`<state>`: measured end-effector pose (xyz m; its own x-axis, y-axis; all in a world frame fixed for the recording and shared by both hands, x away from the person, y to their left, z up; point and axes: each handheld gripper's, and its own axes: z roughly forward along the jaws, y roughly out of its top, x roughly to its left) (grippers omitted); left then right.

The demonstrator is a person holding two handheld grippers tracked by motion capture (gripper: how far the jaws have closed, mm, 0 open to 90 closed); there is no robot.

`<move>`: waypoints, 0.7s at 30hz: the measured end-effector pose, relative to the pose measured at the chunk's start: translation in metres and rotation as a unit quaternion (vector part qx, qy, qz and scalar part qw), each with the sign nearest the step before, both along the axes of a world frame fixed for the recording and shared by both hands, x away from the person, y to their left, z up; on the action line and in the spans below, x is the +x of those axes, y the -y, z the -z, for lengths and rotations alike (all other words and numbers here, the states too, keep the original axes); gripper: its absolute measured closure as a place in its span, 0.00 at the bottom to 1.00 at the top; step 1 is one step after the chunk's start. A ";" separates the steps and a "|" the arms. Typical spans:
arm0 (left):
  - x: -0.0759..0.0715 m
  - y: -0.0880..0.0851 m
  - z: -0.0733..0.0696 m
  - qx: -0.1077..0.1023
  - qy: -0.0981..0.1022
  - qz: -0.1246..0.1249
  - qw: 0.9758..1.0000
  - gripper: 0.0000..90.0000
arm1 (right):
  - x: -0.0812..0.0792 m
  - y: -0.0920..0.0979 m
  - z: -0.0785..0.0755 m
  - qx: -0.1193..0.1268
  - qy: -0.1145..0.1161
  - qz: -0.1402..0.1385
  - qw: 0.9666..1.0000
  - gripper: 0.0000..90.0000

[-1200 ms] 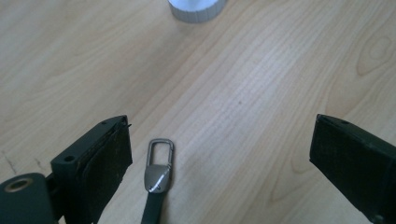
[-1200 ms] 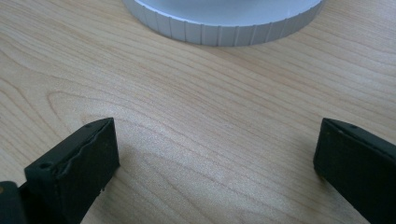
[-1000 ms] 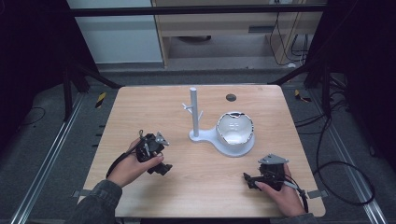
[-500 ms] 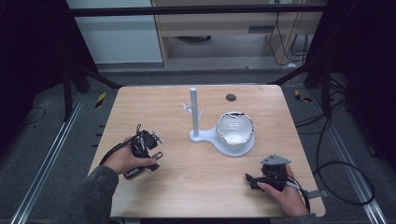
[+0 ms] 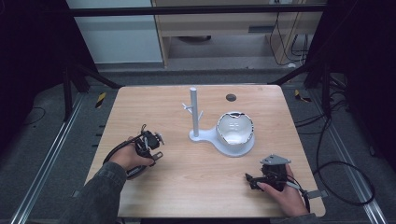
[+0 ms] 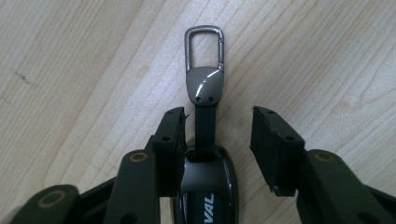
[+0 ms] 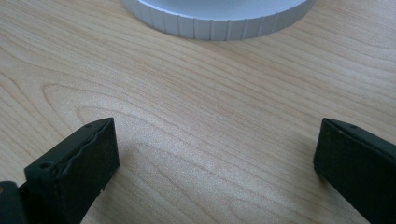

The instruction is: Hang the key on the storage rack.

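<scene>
- The right gripper (image 5: pixel 252 179) rests low at the near right of the wooden table (image 5: pixel 196 186), in the person's right hand (image 5: pixel 285 196). In the right gripper view its two black jaws stand wide apart, with bare wood between them and nothing held.
- The left gripper (image 5: pixel 156 156) sits at the near left of the table, in the person's left hand (image 5: pixel 128 158), pointing down at the tabletop.
- In the left gripper view its jaws have just been closing, and a dark key fob (image 6: pixel 205 182) lies flat on the wood between them. The left-hand pad (image 6: pixel 170 140) is touching or just beside the fob's side; the right-hand pad (image 6: pixel 271 144) is clear of it, with a gap of wood showing. So the claw is partly closed around the fob and does not grip it.
- A short black strap (image 6: pixel 204 126) runs from the fob to a grey metal cap (image 6: pixel 204 84) with a carabiner clip (image 6: pixel 204 44), which lies beyond the jaw tips.
- Farther off, past the table's middle, a white stand (image 5: pixel 219 140) carries an upright post with small pegs (image 5: pixel 194 109) and a round dish (image 5: pixel 235 128) with a shiny lining.
- A small dark disc (image 5: pixel 230 97) lies near the far edge.
</scene>
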<state>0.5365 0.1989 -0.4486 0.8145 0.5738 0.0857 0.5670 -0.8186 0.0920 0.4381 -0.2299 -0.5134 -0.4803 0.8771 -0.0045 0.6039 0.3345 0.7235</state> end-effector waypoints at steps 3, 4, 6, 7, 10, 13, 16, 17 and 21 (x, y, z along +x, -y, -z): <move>0.001 -0.001 0.000 -0.001 0.001 -0.004 1.000 0.64 | 0.000 0.000 0.000 0.000 0.000 0.000 1.000 0.00; 0.002 -0.001 0.000 -0.002 0.000 -0.004 1.000 0.65 | 0.000 0.000 0.000 0.000 0.000 0.000 1.000 0.00; 0.003 -0.002 0.002 0.001 -0.001 -0.005 1.000 0.65 | 0.000 0.000 0.000 0.000 0.000 0.000 1.000 0.00; 0.004 -0.002 0.003 0.003 0.000 -0.007 1.000 0.65 | 0.000 0.000 0.000 0.000 0.000 0.000 1.000 0.00; 0.008 -0.003 0.007 0.003 -0.008 -0.008 1.000 0.67 | 0.000 0.000 0.000 0.000 0.000 0.000 1.000 0.00; 0.009 -0.004 0.009 0.004 -0.010 -0.008 1.000 0.69 | 0.000 0.000 0.000 0.001 0.000 0.001 1.000 0.00; 0.010 -0.004 0.009 0.000 -0.011 -0.011 1.000 0.73 | 0.000 0.000 0.000 0.000 0.000 0.000 1.000 0.00; 0.011 -0.004 0.010 0.002 -0.013 -0.010 1.000 0.74 | 0.000 0.000 0.000 0.001 -0.001 0.001 1.000 0.00; 0.011 -0.004 0.011 0.007 -0.016 -0.008 1.000 0.76 | 0.000 0.000 0.000 0.001 -0.001 0.001 1.000 0.00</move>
<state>0.5476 0.2030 -0.4597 0.8076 0.5858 0.0687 0.5825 -0.8104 0.0625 0.4379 -0.2297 -0.5135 -0.4789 0.8779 -0.0028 0.6053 0.3325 0.7233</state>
